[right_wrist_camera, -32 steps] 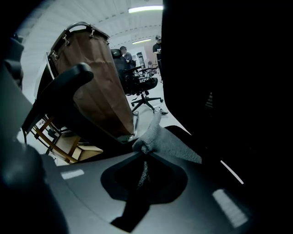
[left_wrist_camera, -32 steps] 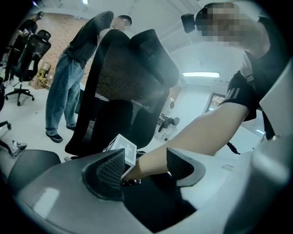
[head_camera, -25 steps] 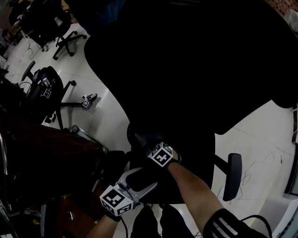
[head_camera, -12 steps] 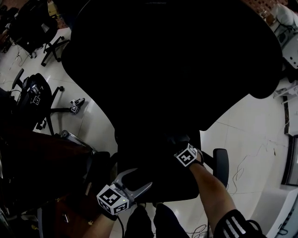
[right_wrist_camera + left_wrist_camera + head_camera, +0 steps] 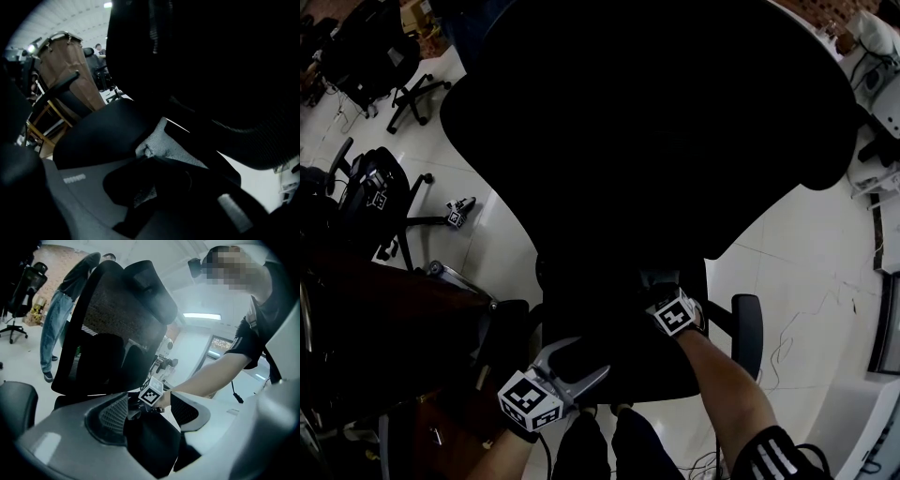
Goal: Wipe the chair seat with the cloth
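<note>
A black office chair fills the head view, its seat (image 5: 614,328) below the big backrest (image 5: 647,122). My right gripper (image 5: 661,286) is over the seat's back part, under the backrest. In the right gripper view it (image 5: 154,166) is shut on a pale grey cloth (image 5: 165,144) that lies against the seat (image 5: 101,136). My left gripper (image 5: 575,364) is at the seat's front left edge with its grey jaws wide open. In the left gripper view it (image 5: 152,423) looks across the dark seat at the right gripper's marker cube (image 5: 151,395).
An armrest (image 5: 747,337) sticks out on the seat's right. Other black office chairs (image 5: 380,187) stand on the white floor at left, beside a dark wooden desk (image 5: 384,319). A person in jeans (image 5: 51,329) stands behind the chair. Cables (image 5: 811,314) lie at right.
Over the last second my right gripper slid rightward across the seat with the cloth, then nearly stopped. The left gripper has stayed open at the front edge.
</note>
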